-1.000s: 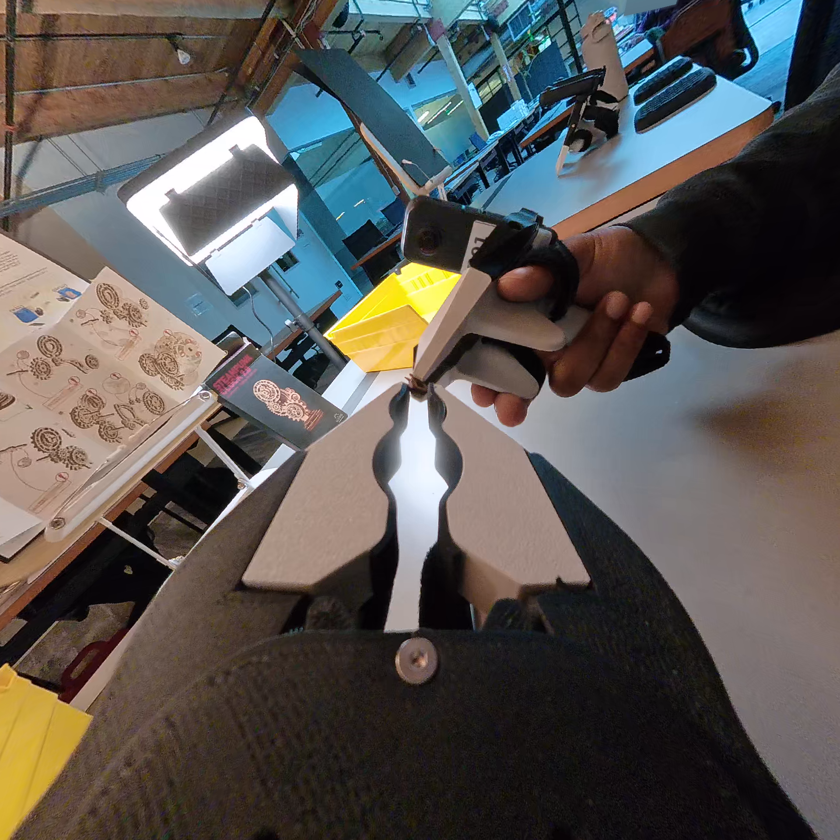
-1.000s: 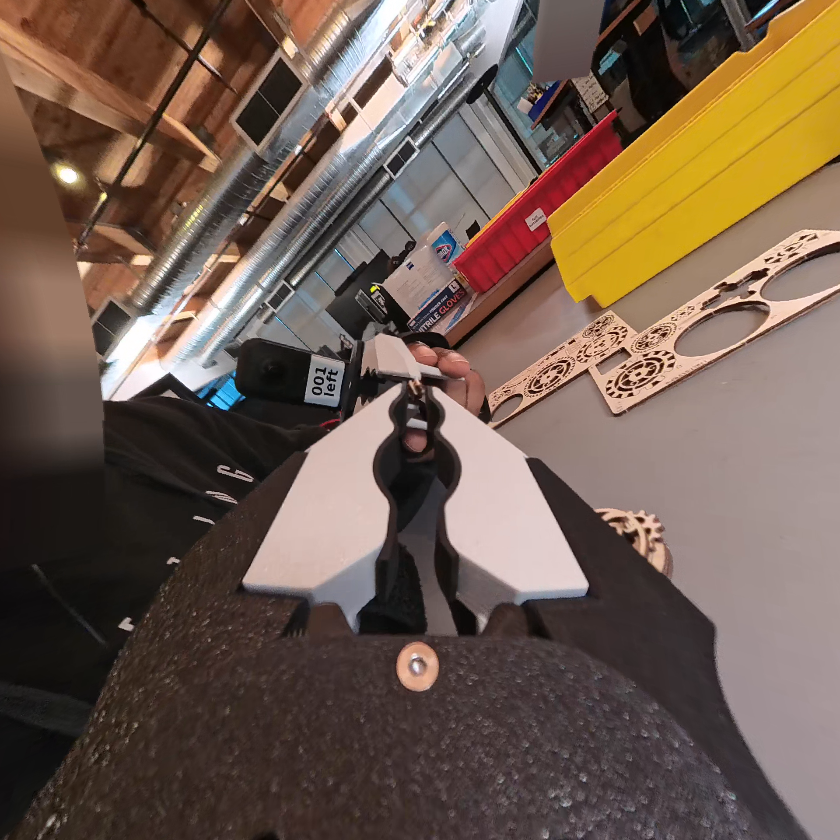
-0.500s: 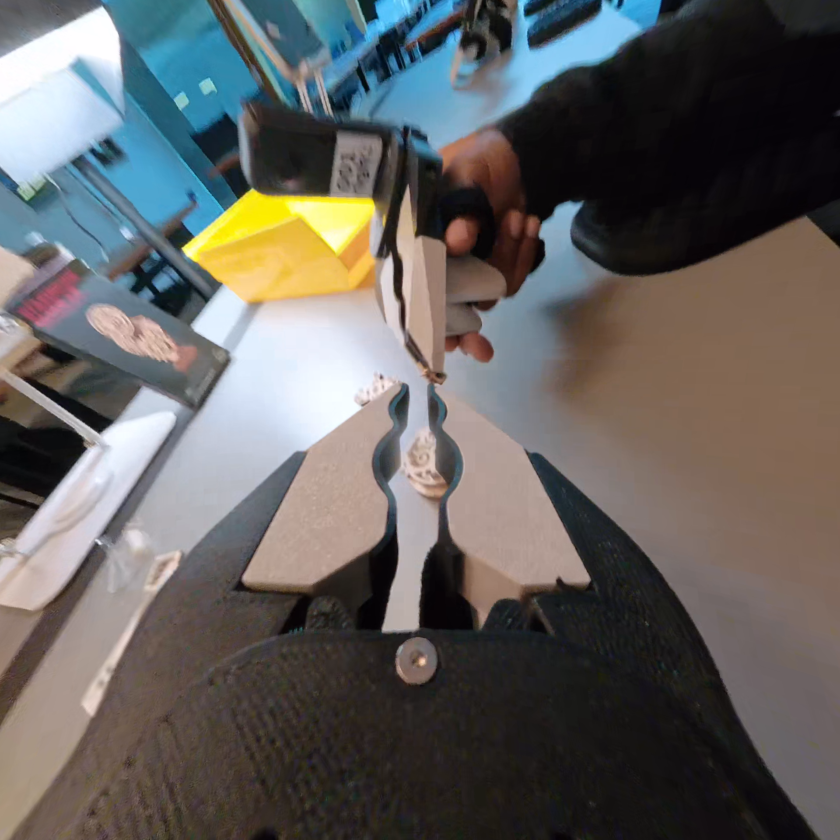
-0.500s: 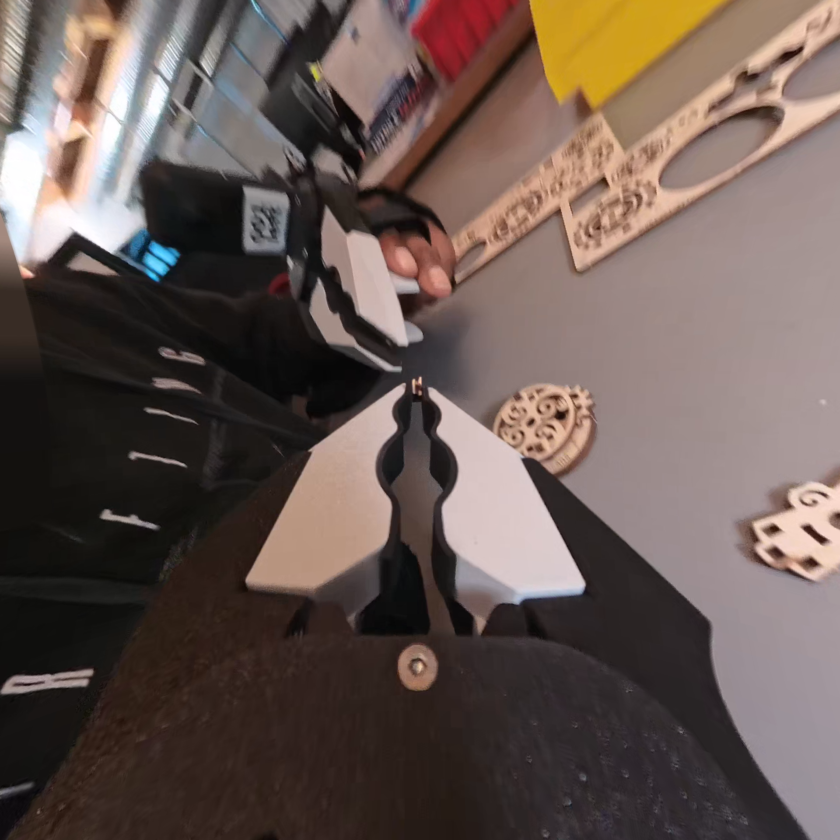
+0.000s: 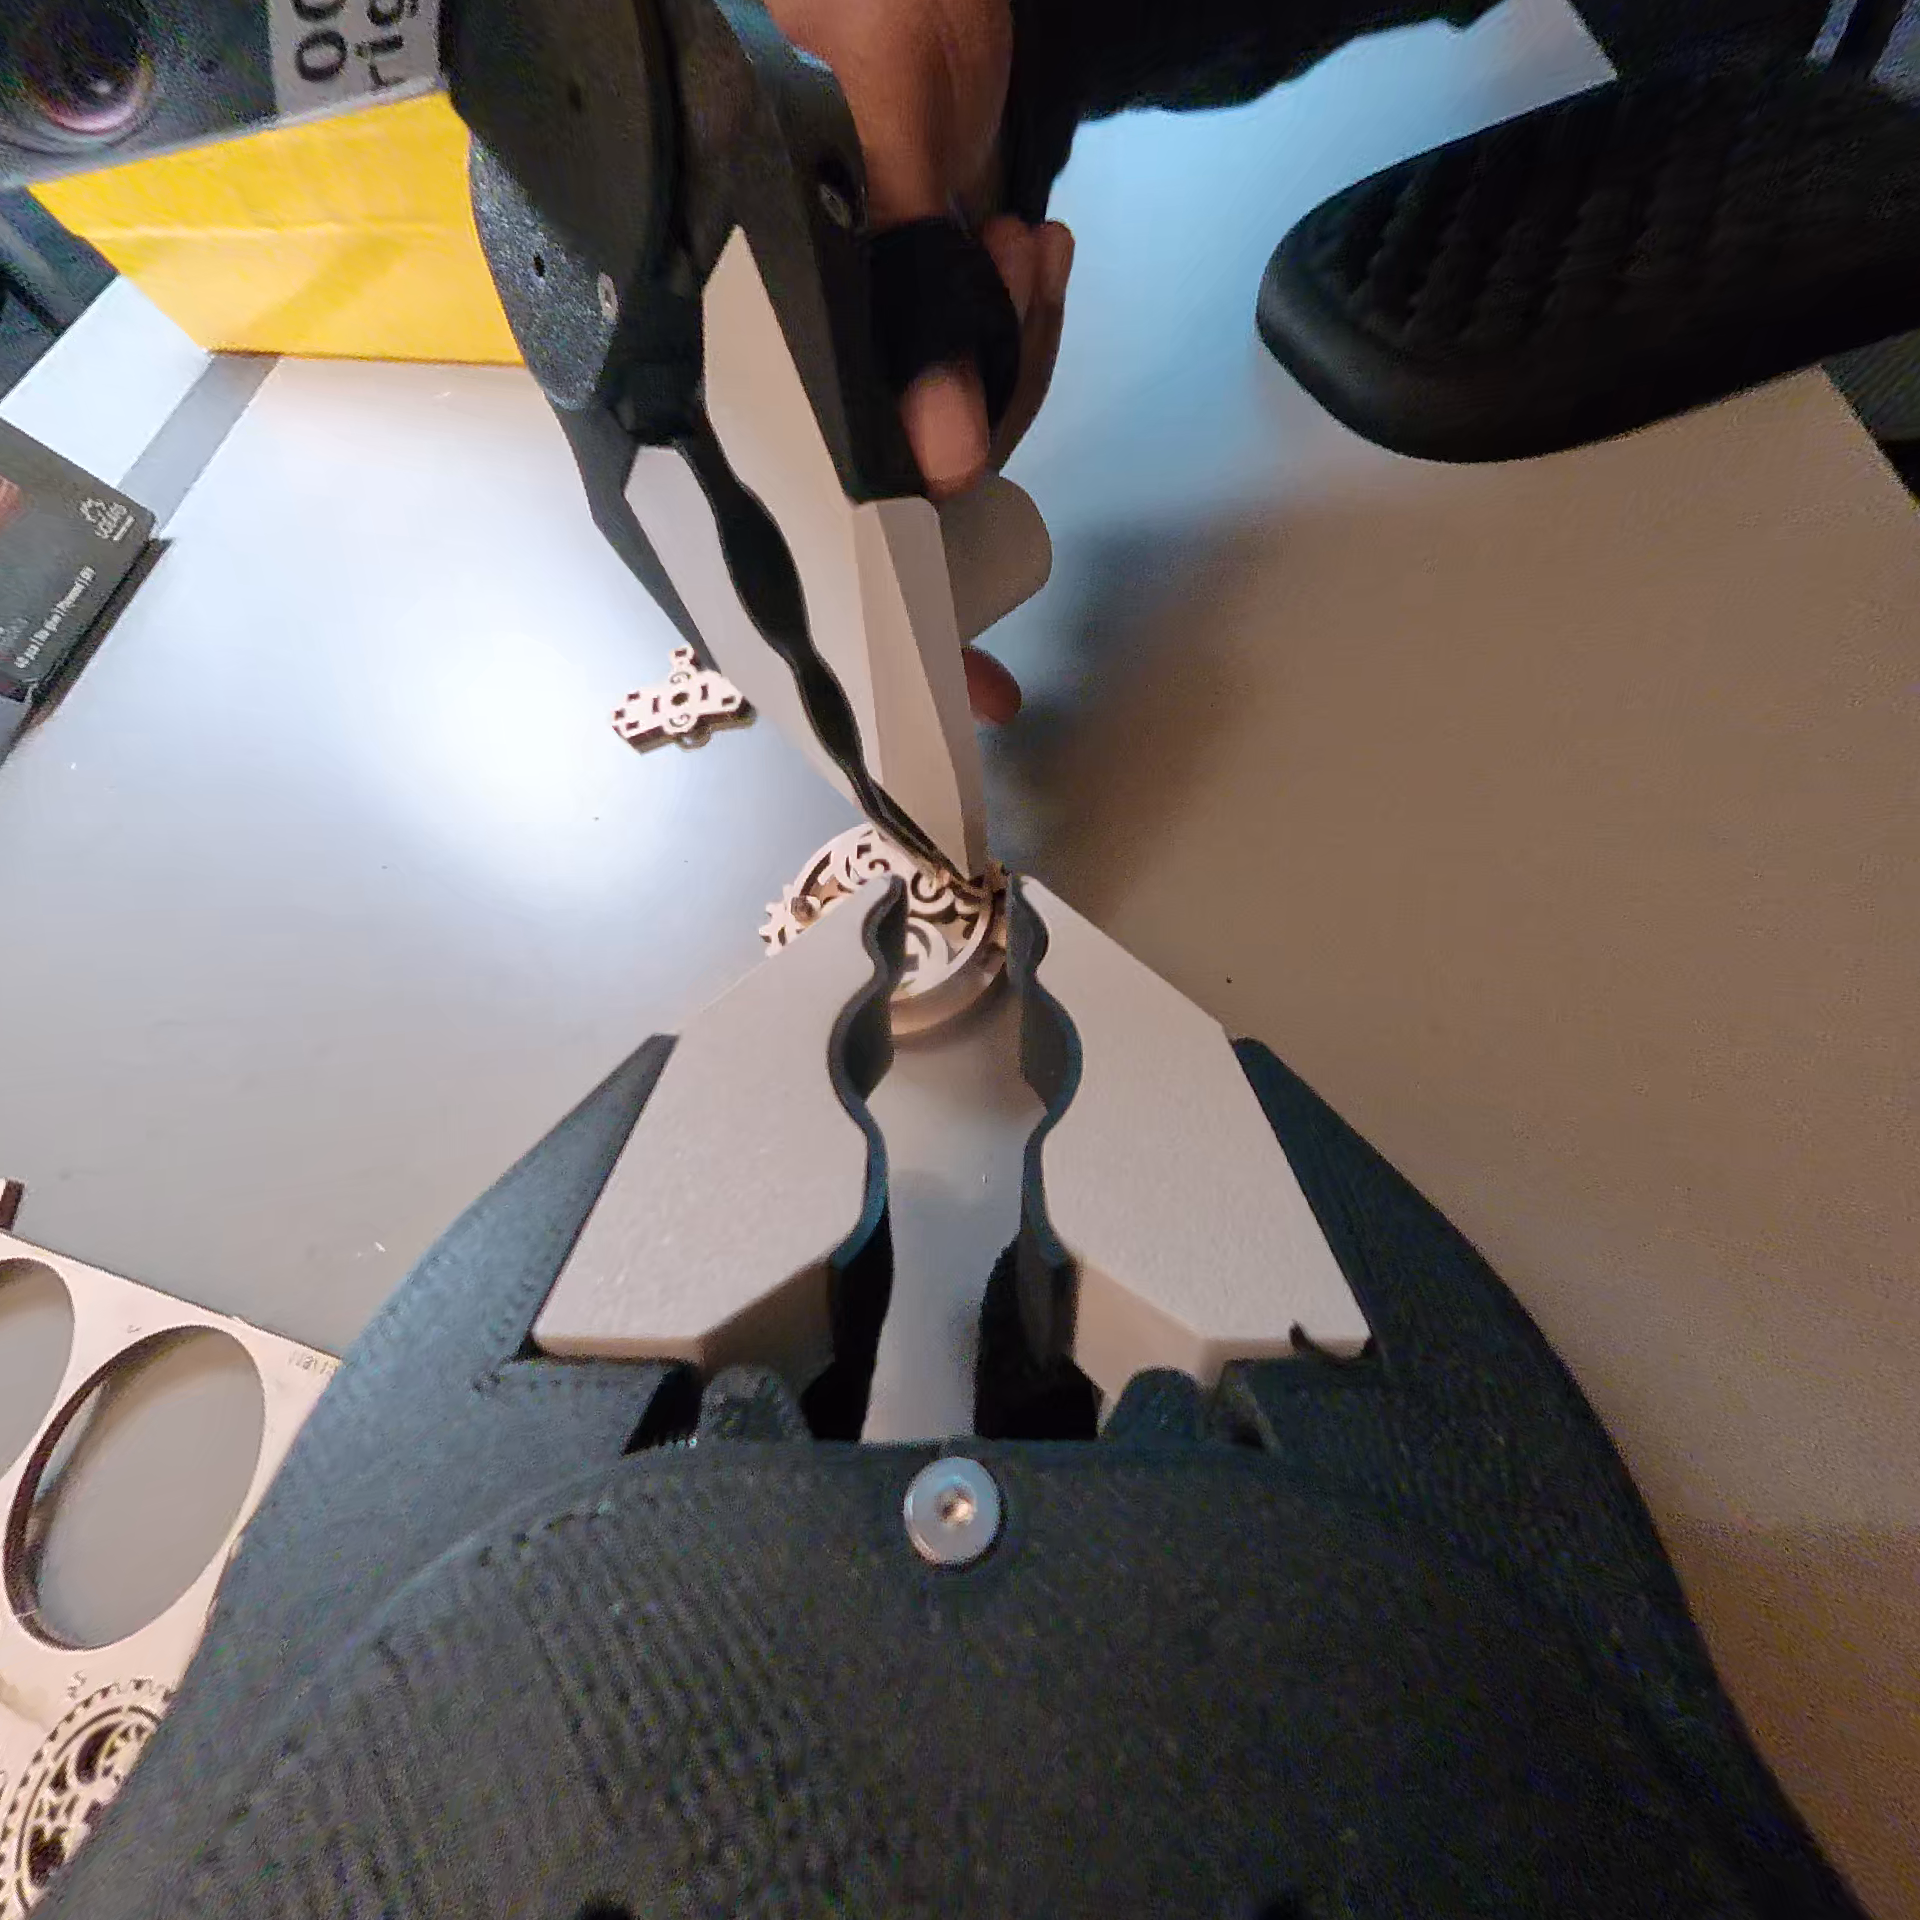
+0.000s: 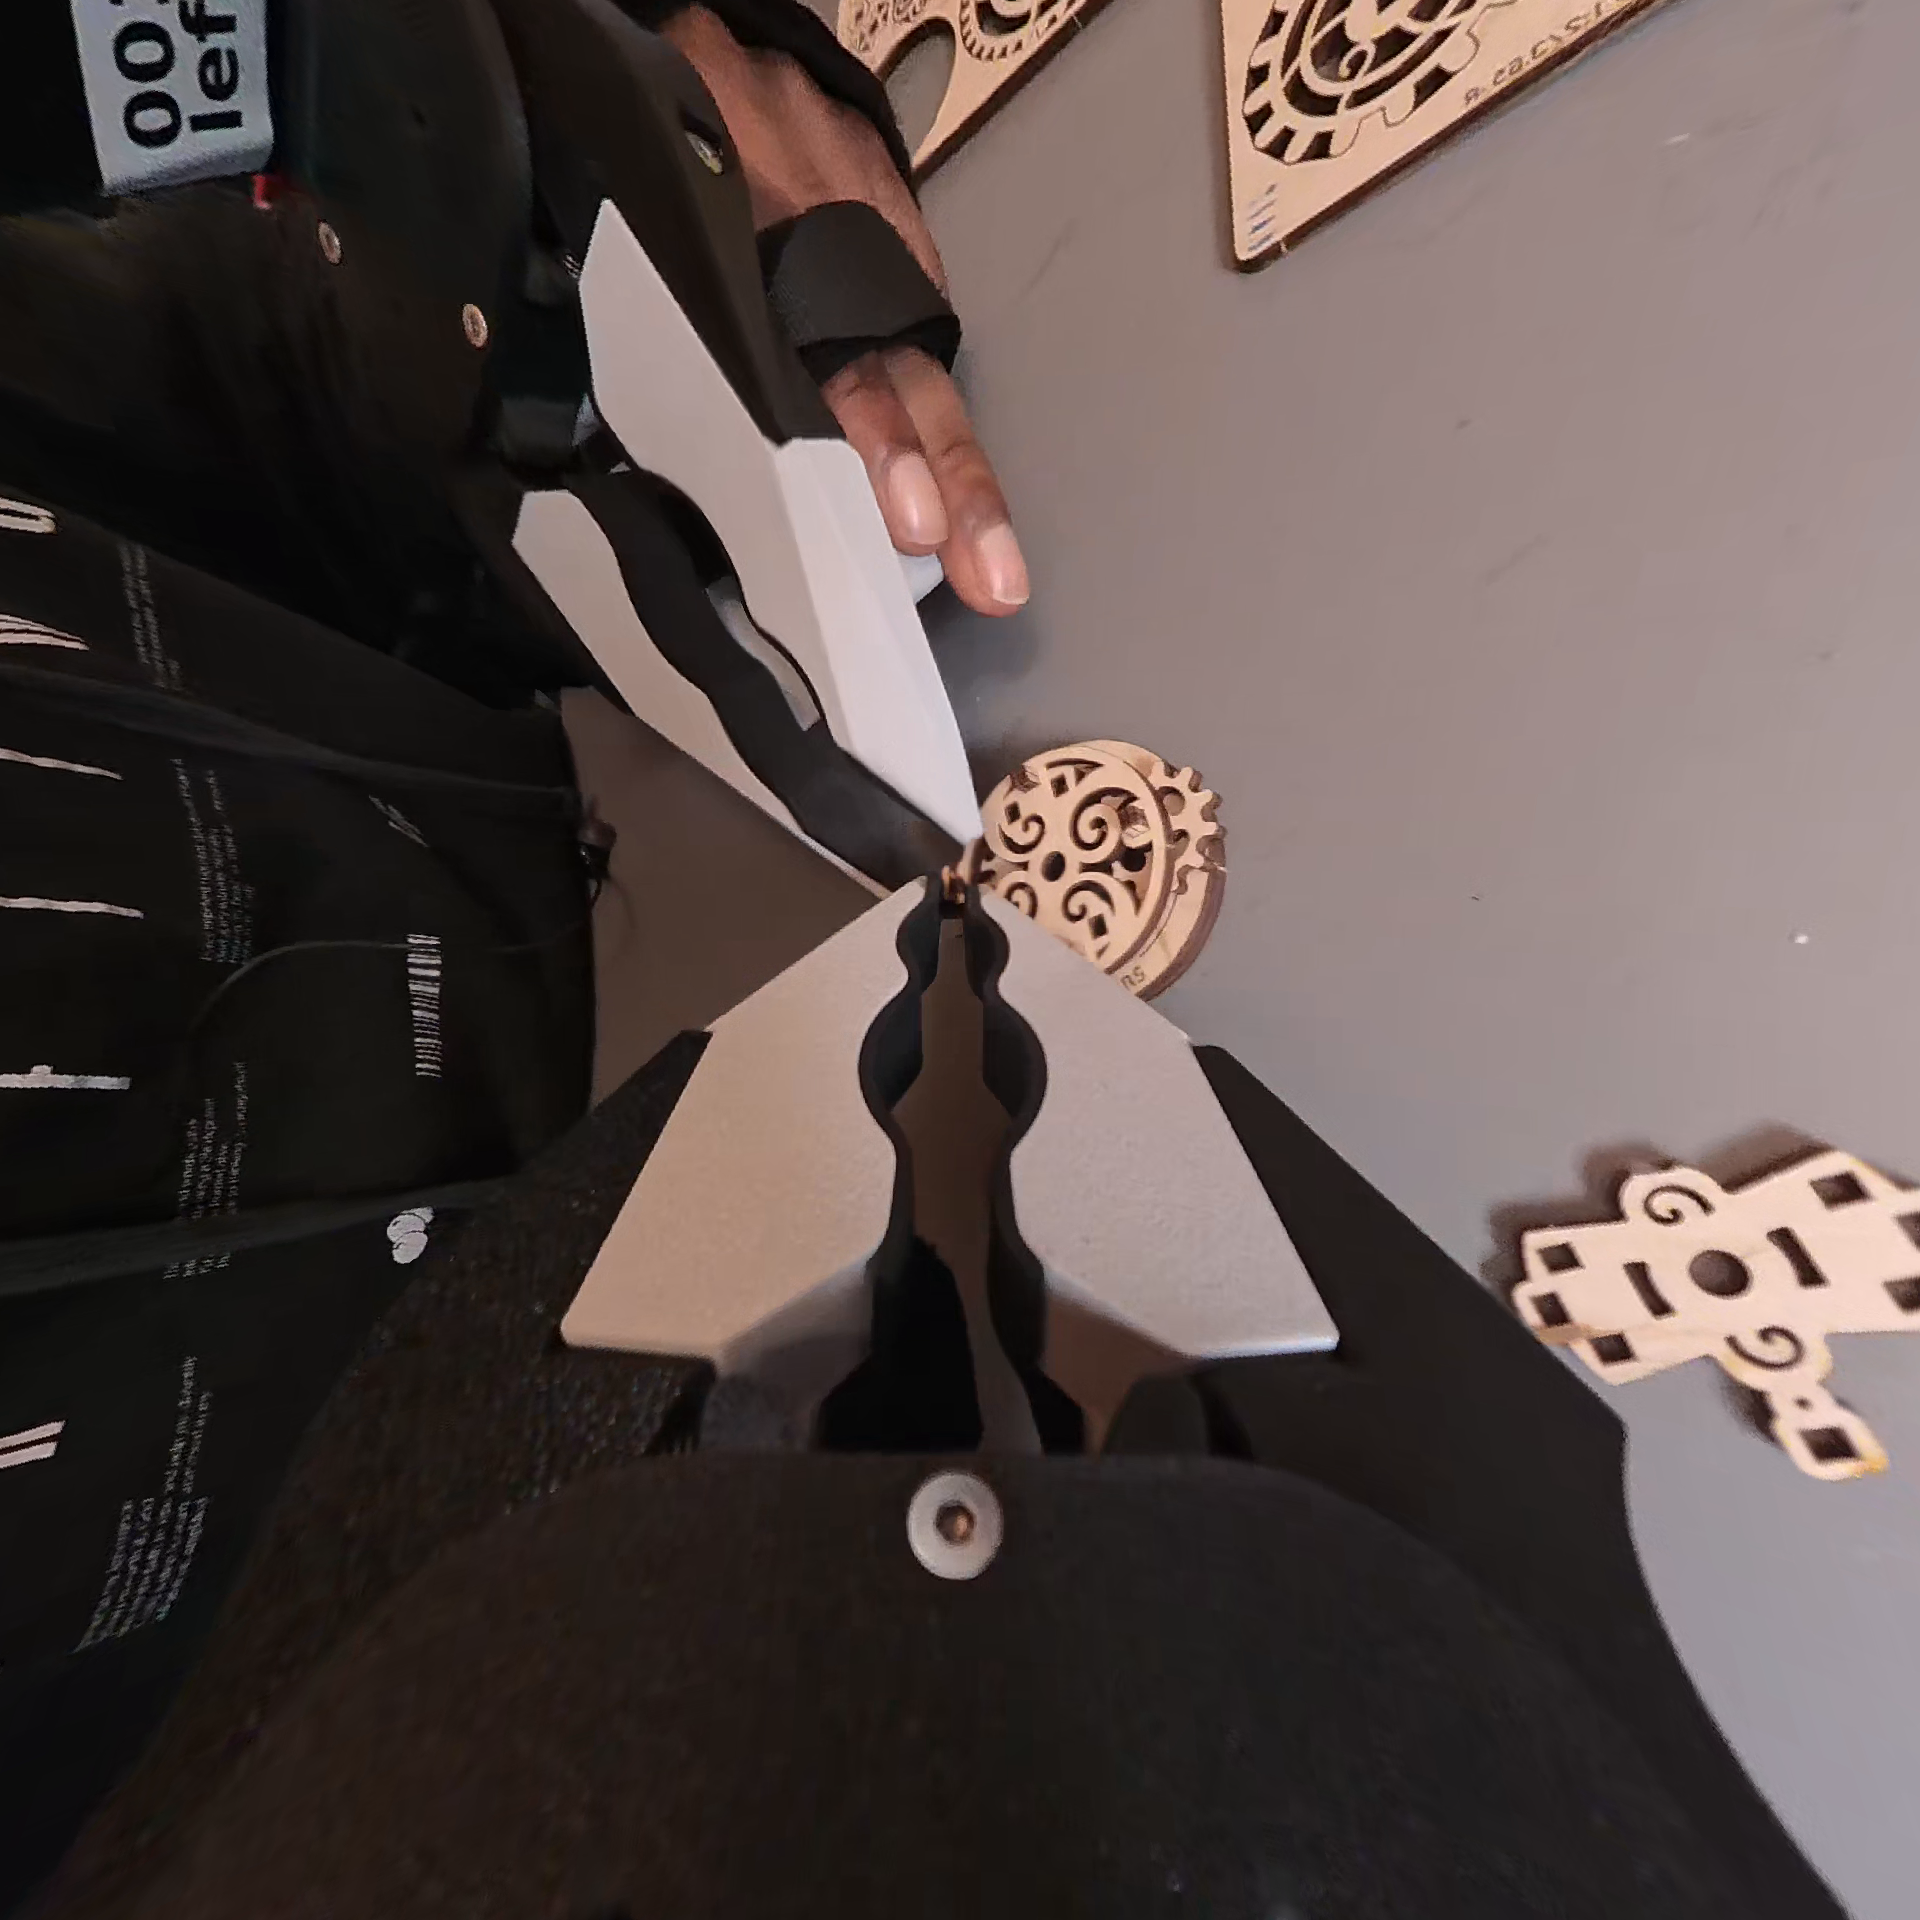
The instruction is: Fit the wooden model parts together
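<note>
Grey table [image 5: 1455,831], R tongs [image 6: 953,883] pinching peg, gear disc [image 6: 1091,862]

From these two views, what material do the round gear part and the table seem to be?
Round gear part: likely thin laser-cut plywood, pale and unvarnished, with dark edges around the pierced swirls. Table: smooth grey matte top, perhaps laminate; it shows a soft glare.
</note>
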The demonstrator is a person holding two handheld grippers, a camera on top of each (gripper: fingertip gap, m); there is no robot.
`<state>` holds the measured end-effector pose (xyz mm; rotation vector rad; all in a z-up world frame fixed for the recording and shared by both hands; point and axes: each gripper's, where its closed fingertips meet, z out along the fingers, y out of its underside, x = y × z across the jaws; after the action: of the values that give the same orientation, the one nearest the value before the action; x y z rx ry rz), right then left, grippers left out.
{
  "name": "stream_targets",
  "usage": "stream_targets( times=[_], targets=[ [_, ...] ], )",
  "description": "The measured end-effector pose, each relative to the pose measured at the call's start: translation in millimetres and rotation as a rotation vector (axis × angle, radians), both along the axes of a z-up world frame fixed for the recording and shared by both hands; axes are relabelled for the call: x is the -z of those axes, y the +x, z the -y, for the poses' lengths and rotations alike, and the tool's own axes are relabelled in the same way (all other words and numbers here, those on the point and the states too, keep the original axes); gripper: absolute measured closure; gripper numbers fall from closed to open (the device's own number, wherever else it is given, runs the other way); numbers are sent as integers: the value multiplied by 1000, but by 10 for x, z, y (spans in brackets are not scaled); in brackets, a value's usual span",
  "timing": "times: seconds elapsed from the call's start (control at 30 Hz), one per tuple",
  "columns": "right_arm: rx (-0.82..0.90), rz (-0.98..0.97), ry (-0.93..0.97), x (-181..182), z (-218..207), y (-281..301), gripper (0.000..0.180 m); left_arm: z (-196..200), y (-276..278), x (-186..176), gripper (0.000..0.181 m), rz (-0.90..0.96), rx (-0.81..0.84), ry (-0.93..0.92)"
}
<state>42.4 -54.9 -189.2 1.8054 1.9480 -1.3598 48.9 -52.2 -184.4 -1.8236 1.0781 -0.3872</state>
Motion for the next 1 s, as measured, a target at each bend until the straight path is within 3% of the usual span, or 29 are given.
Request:
stream_targets(
  times=[1.0],
  targets=[
    [-37,-80,122,-18,-53,-37,157,-50,-28,70,172,-37,-37,-23]
  ],
)
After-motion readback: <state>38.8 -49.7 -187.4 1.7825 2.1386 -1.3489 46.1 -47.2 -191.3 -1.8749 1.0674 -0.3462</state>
